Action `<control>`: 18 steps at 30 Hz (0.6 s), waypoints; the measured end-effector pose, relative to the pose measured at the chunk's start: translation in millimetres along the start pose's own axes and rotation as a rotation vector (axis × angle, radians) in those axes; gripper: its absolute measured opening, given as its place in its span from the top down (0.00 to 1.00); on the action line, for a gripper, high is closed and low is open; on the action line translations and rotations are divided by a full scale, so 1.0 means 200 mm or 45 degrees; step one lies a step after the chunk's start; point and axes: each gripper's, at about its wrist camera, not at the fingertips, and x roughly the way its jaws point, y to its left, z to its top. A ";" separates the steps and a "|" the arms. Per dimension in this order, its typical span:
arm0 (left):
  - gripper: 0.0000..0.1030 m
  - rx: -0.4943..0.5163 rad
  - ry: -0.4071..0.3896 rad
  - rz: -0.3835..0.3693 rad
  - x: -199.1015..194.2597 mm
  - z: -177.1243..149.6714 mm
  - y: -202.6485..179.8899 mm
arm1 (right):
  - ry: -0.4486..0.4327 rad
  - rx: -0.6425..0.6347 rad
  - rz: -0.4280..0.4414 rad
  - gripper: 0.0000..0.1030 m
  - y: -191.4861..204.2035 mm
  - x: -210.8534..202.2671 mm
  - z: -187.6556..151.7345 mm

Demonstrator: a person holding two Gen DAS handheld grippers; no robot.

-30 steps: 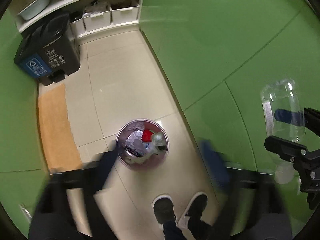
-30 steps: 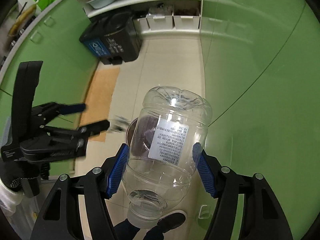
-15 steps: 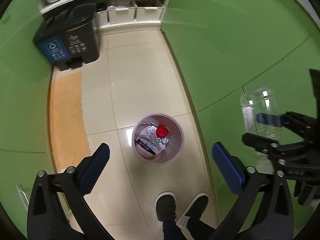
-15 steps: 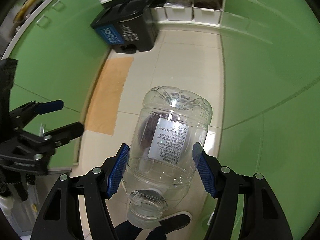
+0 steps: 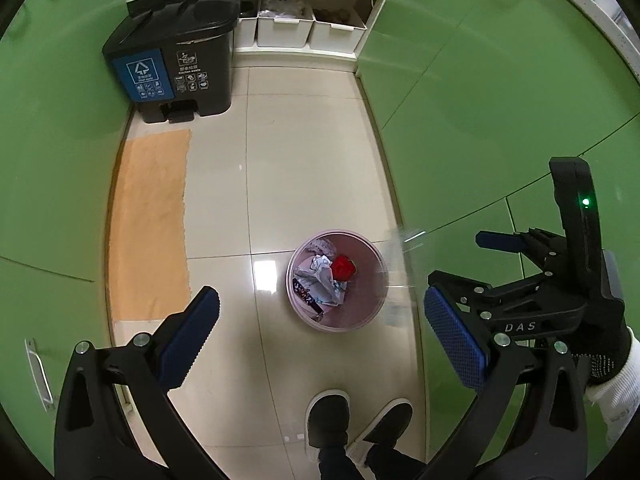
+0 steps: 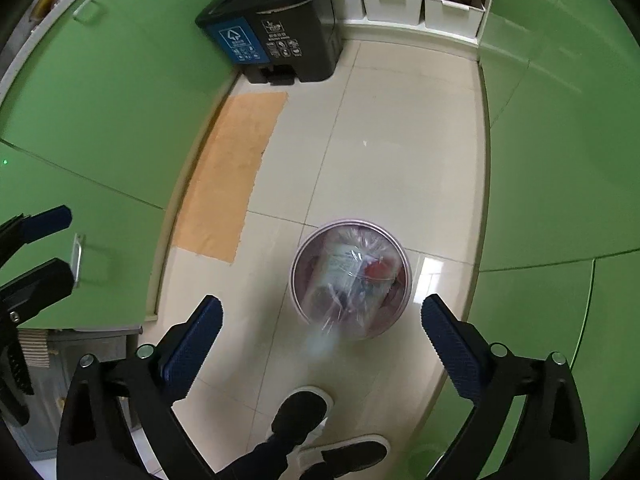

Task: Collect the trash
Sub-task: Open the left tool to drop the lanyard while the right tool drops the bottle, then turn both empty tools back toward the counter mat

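A small pink waste bin (image 5: 372,312) stands on the tiled floor and holds crumpled paper and a red scrap (image 5: 343,268). A clear plastic bottle (image 6: 344,280) is blurred in mid-air just above the bin (image 6: 394,324), free of any grip; it shows as a faint streak in the left wrist view (image 5: 400,272). My right gripper (image 6: 320,340) is open and empty, high above the bin, and also shows in the left wrist view (image 5: 472,256). My left gripper (image 5: 320,336) is open and empty, and shows at the left edge of the right wrist view (image 6: 44,240).
A black two-part pedal bin (image 5: 176,68) stands at the far end by white shelves with storage boxes (image 5: 284,28). An orange mat (image 5: 150,220) lies along the left cabinets. Green cabinet fronts (image 5: 480,100) line both sides. The person's shoes (image 5: 352,420) are below the grippers.
My right gripper opened and let go of the clear bottle, which is dropping toward the pink bin. My left gripper stayed open and both views swung to centre on the bin.
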 end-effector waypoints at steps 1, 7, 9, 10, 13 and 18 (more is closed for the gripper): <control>0.03 -0.002 0.002 -0.001 0.00 0.00 0.00 | 0.005 0.009 -0.006 0.06 0.00 0.00 0.00; 0.03 0.016 -0.010 -0.012 -0.09 0.02 -0.08 | -0.015 0.058 -0.020 0.06 -0.01 -0.13 -0.04; 0.03 0.030 -0.012 -0.013 -0.14 0.04 -0.12 | -0.034 0.075 -0.026 0.06 -0.01 -0.22 -0.05; 0.03 0.040 -0.015 -0.011 -0.17 0.04 -0.14 | -0.047 0.083 -0.030 0.06 -0.01 -0.28 -0.06; 0.03 0.071 -0.029 -0.020 -0.31 0.07 -0.22 | -0.089 0.102 -0.043 0.06 0.01 -0.49 -0.09; 0.03 0.137 -0.054 -0.052 -0.64 0.12 -0.40 | -0.198 0.143 -0.084 0.06 0.06 -0.98 -0.17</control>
